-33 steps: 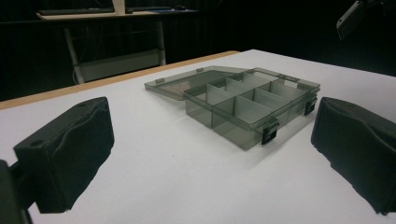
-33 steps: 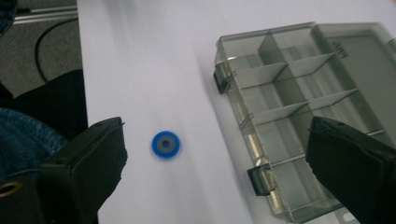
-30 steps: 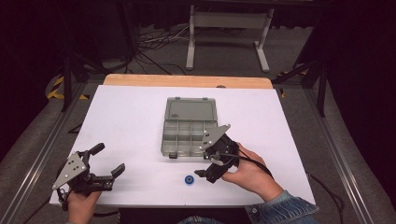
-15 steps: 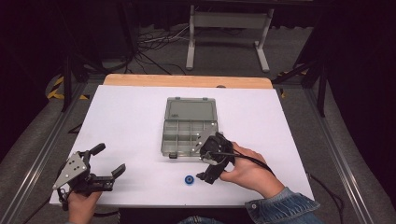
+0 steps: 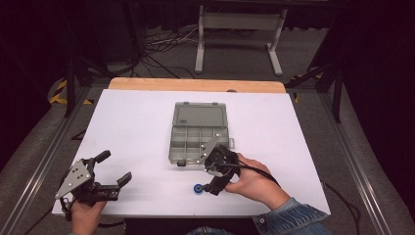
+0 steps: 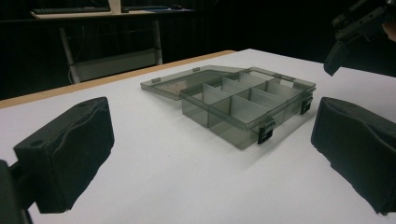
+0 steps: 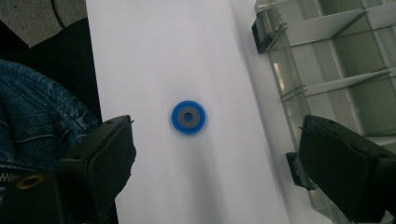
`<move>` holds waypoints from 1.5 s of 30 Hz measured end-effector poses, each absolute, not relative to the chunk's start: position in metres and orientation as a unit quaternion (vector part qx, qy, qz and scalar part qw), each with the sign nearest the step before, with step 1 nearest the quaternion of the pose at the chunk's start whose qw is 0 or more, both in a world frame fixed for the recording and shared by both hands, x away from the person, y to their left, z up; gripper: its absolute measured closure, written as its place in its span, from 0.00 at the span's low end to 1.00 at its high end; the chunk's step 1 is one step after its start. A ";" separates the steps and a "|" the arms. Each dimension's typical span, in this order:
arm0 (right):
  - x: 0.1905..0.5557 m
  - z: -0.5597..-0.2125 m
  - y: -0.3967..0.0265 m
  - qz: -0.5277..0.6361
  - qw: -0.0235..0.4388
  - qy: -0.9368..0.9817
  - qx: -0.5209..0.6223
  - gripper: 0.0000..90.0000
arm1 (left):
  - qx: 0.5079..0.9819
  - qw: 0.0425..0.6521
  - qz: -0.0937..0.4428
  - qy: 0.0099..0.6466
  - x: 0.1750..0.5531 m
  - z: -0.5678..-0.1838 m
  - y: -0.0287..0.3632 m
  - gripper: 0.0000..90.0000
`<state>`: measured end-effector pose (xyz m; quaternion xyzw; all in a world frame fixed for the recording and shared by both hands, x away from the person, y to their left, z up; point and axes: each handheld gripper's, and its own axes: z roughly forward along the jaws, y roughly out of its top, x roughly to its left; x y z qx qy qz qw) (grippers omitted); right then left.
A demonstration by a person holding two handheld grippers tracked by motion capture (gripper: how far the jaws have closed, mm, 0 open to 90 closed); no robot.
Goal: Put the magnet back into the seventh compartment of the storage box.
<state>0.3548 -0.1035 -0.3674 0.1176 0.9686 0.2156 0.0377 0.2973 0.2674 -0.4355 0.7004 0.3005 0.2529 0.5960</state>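
Note:
A small blue ring [image 5: 198,189] with a grey centre lies flat on the white table near the front edge. My right gripper [image 5: 211,182] hangs just above and to the right of it, pointing down. In the right gripper view the ring [image 7: 188,117] lies between the jaws of the gripper [image 7: 215,135]. No pad touches it. The jaws have just been closing a little and still stand wide. A clear grey compartment box [image 5: 199,139] sits open behind it, lid laid back, its cells looking empty. My left gripper [image 5: 115,167] rests open at the front left, aimed at the box [image 6: 247,105].
The box's front latches [image 7: 264,32] are close to my right jaw. A wooden strip [image 5: 195,84] borders the table's far edge; a metal stand [image 5: 240,29] and cables lie beyond. The right gripper [image 6: 355,28] shows at the top right of the left gripper view.
My right gripper has sunk and tipped down towards the blue ring, drawing closer to it. The left gripper and the box have not moved.

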 end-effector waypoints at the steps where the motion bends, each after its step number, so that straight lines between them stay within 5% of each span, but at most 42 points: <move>1: 0.355 -0.369 -0.103 0.214 0.036 0.969 0.115 0.12 | 0.700 0.596 0.253 0.300 0.297 -0.436 0.267 0.00; 30: 0.356 -0.418 -0.072 0.162 -0.002 0.982 0.101 0.21 | 0.701 0.597 0.250 0.300 0.298 -0.436 0.267 0.00; 45: 0.354 -0.427 -0.067 0.144 0.010 0.986 0.088 0.57 | 0.703 0.596 0.249 0.297 0.298 -0.436 0.266 0.00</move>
